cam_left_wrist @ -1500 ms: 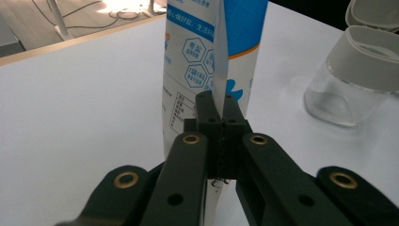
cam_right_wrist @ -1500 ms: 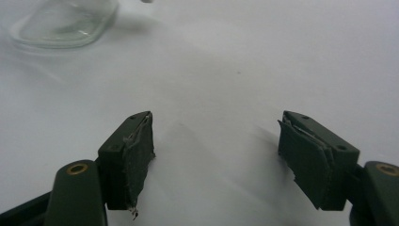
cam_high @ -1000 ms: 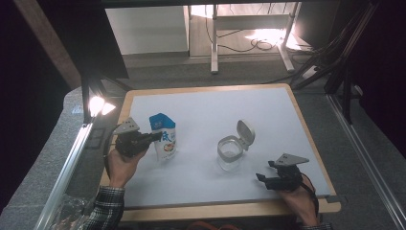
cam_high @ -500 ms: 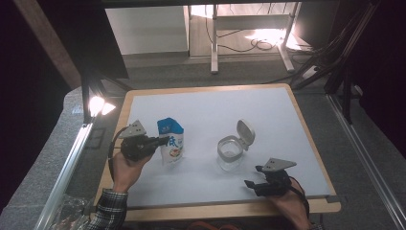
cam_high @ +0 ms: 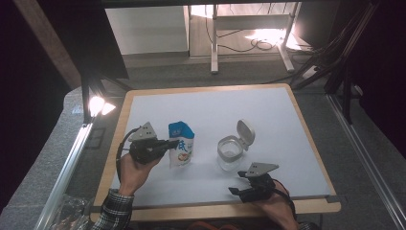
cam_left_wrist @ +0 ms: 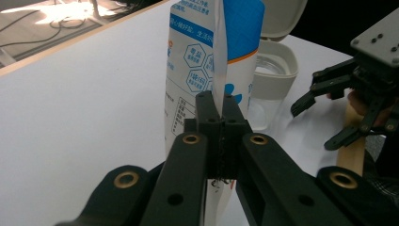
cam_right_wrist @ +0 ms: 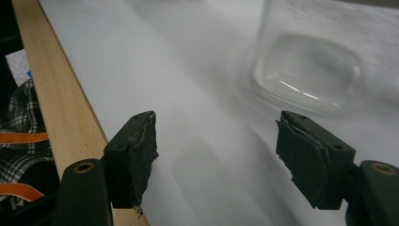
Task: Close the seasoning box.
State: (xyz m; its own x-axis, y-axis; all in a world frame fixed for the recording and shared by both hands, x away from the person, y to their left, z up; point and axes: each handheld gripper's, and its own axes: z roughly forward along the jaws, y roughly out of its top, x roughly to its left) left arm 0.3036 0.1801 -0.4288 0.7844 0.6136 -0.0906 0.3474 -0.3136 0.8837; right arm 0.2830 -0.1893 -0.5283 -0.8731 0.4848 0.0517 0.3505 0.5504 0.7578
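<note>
Lab-type recording station, not home. White tabletop (cam_high: 268, 115) with wooden edge, framed by dark metal rails (cam_high: 62, 172). Small bright lamp (cam_high: 97, 104) clamped at left corner. Grey carpeted floor (cam_high: 191, 72) seen around; loose cables (cam_high: 261, 44) lying beyond under metal desk legs (cam_high: 214, 38). Surroundings kept dark. Hand-held gripper (cam_high: 245, 184) with camera rig points to data-collection setup.

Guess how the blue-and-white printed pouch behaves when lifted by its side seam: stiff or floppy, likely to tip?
The blue-and-white printed pouch is probably floppy: the left gripper pinches only a thin flat seam. It stands upright on the white table, so some contents likely steady its base. Tall and narrow, it may swing or tip toward the clear open-lidded jar.
</note>
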